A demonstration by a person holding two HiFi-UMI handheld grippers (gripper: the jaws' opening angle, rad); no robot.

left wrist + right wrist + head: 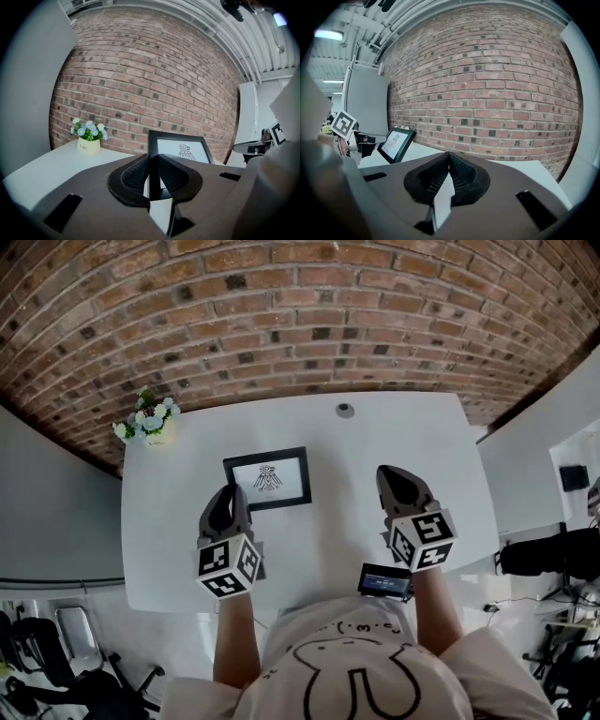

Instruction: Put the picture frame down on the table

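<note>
A black picture frame point(268, 480) with a white print and a small dark emblem stands raised over the white table point(375, 432). My left gripper point(228, 499) is shut on its lower left corner. In the left gripper view the frame point(180, 149) rises from between the closed jaws of the left gripper point(153, 165), its left edge pinched. The right gripper view shows the frame point(397, 143) tilted up at the left. My right gripper point(398, 482) hovers over the table to the right of the frame, shut and empty, as its own view of the gripper point(449, 165) shows.
A small pot of pale flowers point(148, 421) sits at the table's far left corner, also in the left gripper view point(88, 140). A round grey cap point(345, 410) lies near the far edge. A dark phone-like device point(384, 579) is at the near edge. A brick wall stands behind.
</note>
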